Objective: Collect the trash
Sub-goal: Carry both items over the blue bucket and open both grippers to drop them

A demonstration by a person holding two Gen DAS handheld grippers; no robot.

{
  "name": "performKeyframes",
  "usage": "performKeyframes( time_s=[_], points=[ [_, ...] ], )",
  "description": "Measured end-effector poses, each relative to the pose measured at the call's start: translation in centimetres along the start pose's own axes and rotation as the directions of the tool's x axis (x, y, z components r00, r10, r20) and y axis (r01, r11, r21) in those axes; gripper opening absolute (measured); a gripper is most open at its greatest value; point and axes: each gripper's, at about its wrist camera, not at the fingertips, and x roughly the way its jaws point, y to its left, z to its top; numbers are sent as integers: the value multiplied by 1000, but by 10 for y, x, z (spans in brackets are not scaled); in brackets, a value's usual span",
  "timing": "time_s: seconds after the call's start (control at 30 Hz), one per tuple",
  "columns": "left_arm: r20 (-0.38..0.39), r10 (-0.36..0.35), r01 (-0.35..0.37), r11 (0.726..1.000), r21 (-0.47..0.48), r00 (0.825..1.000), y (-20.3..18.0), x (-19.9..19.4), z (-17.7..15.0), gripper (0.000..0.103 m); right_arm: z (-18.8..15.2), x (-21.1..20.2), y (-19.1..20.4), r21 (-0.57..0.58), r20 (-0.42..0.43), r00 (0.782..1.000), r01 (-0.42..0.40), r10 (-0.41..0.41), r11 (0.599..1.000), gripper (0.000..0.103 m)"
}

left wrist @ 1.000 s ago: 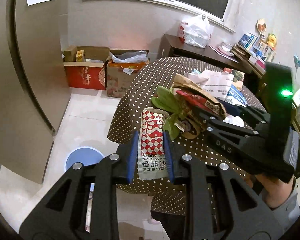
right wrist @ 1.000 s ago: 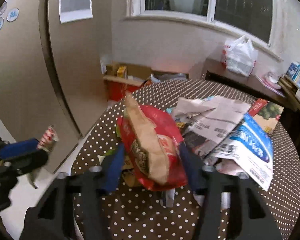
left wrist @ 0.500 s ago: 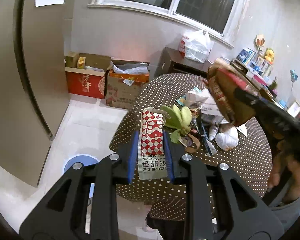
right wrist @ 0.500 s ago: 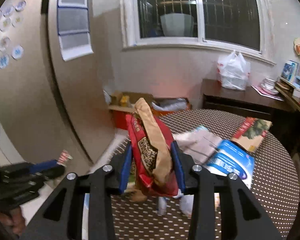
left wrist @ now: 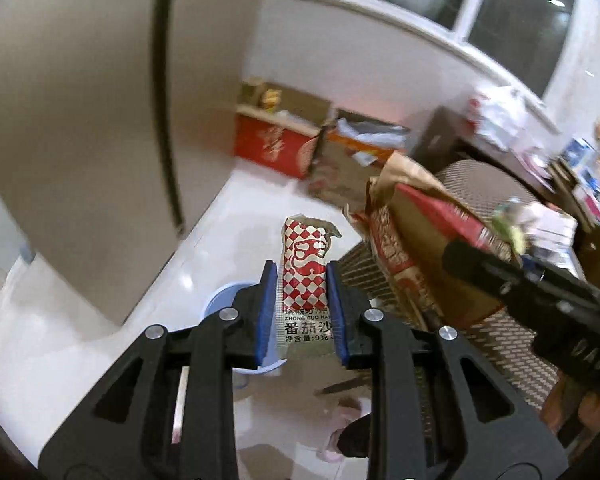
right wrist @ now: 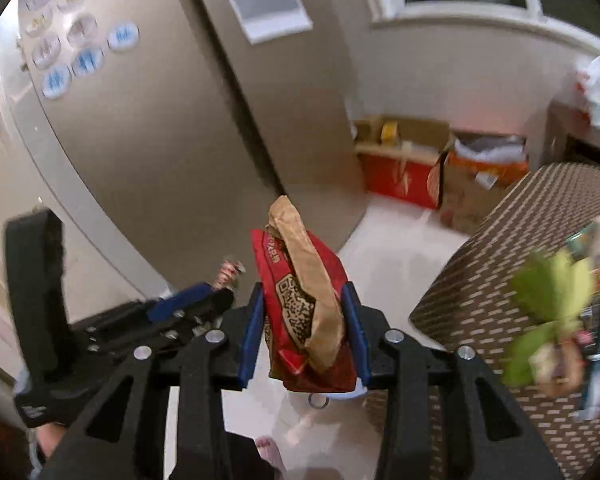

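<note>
My left gripper (left wrist: 302, 280) is shut on a red-and-white checked ketchup sachet (left wrist: 305, 268) and holds it over the floor, above a blue round bin (left wrist: 224, 308). My right gripper (right wrist: 304, 312) is shut on a red snack bag with a brown paper wrapper (right wrist: 304, 300) and holds it beside the table edge. In the left wrist view the right gripper (left wrist: 456, 252) with that bag (left wrist: 416, 248) is just to the right. In the right wrist view the left gripper (right wrist: 216, 288) with the sachet (right wrist: 230, 274) is to the left.
A round table with a brown dotted cloth (right wrist: 500, 280) stands to the right, with green leaves (right wrist: 548, 296) and papers on it. Cardboard boxes (left wrist: 284, 140) stand by the far wall. A large beige fridge (right wrist: 160, 120) fills the left. White tiled floor (left wrist: 100, 320) lies below.
Both grippers have swung left off the table with their loads and now hang over the floor near the blue bin. The view is blurred by the motion.
</note>
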Motion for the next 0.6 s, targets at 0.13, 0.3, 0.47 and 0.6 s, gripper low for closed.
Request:
performKeyframes(
  time_s=[0.13, 0.3, 0.47, 0.6],
  points=[
    [-50, 35, -37, 998, -48, 998, 32, 24, -6, 25, -2, 47, 6, -3, -67, 998, 12, -12, 1000, 38],
    [-93, 56, -63, 996, -67, 994, 51, 54, -2, 25, 9, 96, 0, 35, -82, 997, 18, -15, 999, 44],
    [-121, 61, -70, 995, -73, 991, 61, 74, 2, 25, 8, 119, -4, 44, -117, 991, 69, -63, 997, 52],
    [-134, 53, -62, 996, -60, 990, 58, 81, 1, 25, 1, 116, -1, 24, -99, 988, 119, -116, 993, 54]
  ],
)
